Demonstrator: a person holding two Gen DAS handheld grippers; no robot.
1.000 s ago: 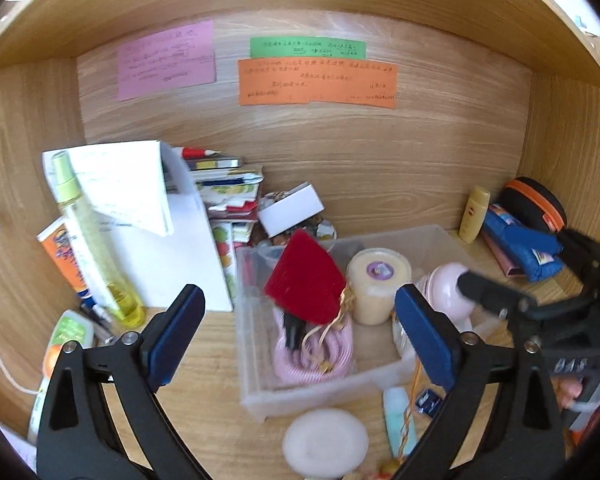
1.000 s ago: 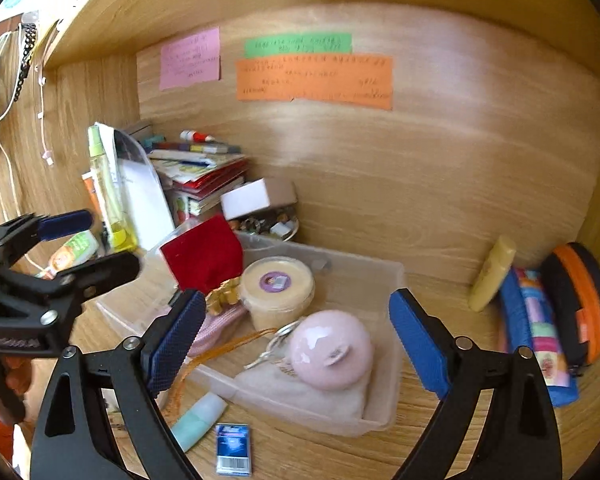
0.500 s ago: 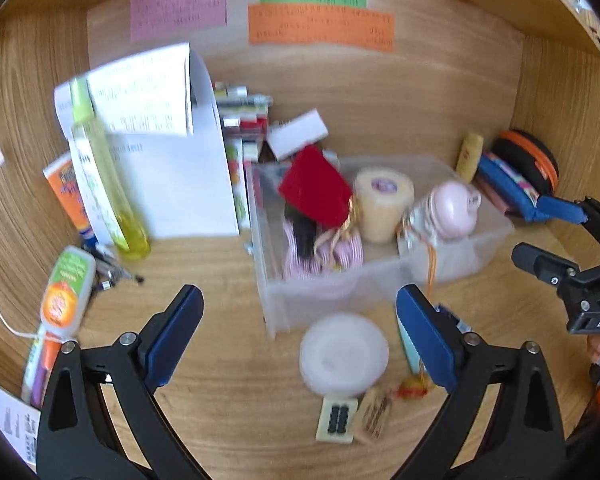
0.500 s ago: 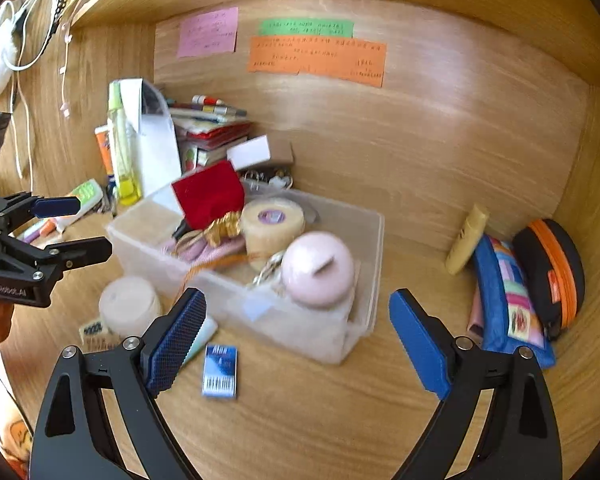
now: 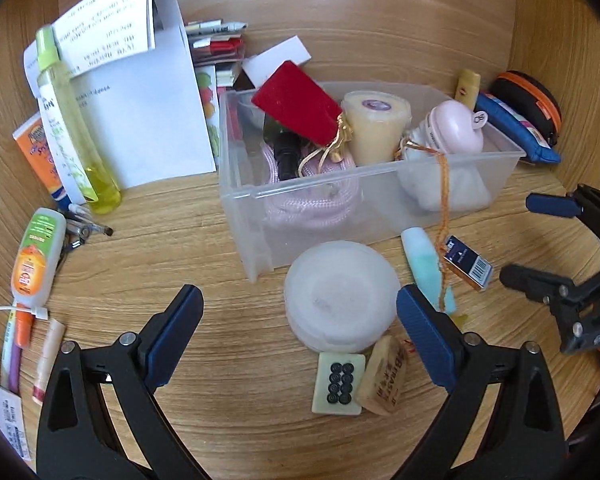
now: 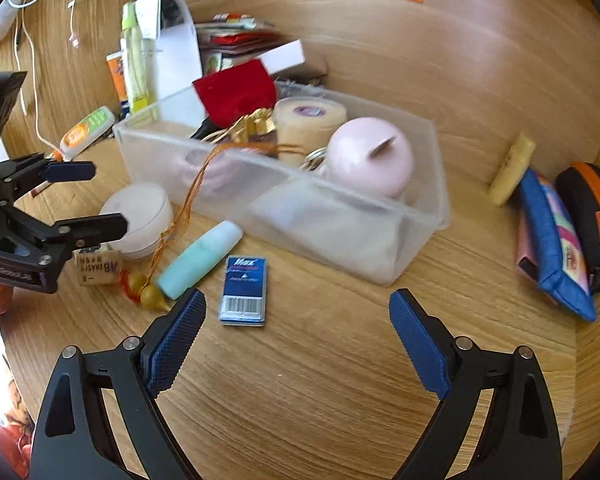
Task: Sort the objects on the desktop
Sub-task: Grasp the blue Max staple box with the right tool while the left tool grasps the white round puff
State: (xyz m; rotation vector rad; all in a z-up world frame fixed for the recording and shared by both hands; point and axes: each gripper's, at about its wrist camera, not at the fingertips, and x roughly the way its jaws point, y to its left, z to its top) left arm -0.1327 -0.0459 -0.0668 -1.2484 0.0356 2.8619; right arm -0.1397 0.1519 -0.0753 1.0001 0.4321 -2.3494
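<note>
A clear plastic bin (image 5: pixel 380 196) is sitting in the middle of the left wrist view, on the wooden desk (image 5: pixel 228 360). Inside it, a red velvet pouch (image 5: pixel 296 104) is leaning at the upper left over a coiled pink cord (image 5: pixel 312 204), a cream jar with a purple-marked lid (image 5: pixel 374 128) is standing in the centre, and a round pink case (image 5: pixel 454 130) is resting at the right on something white. An orange string (image 5: pixel 444 196) is trailing out over the front wall.

Just in front of the bin, a frosted round tub (image 5: pixel 340 296) is lying on the desk, with a mint-green tube (image 5: pixel 426 264) and a small blue box with a barcode (image 5: pixel 468 260) to its right. Below the tub, a cream tile with black dots (image 5: pixel 338 382) and a tan eraser (image 5: pixel 384 376) are lying side by side, touching.

I am holding my left gripper (image 5: pixel 300 320) with its jaws spread wide, gripping nothing; the tub is lying between the blue pads in the picture, and I cannot tell whether either one is touching it.

My right gripper (image 6: pixel 298 320) is also standing wide apart and empty, hovering over bare wood at the lower centre of its view, with the blue box just above its left pad.
</note>
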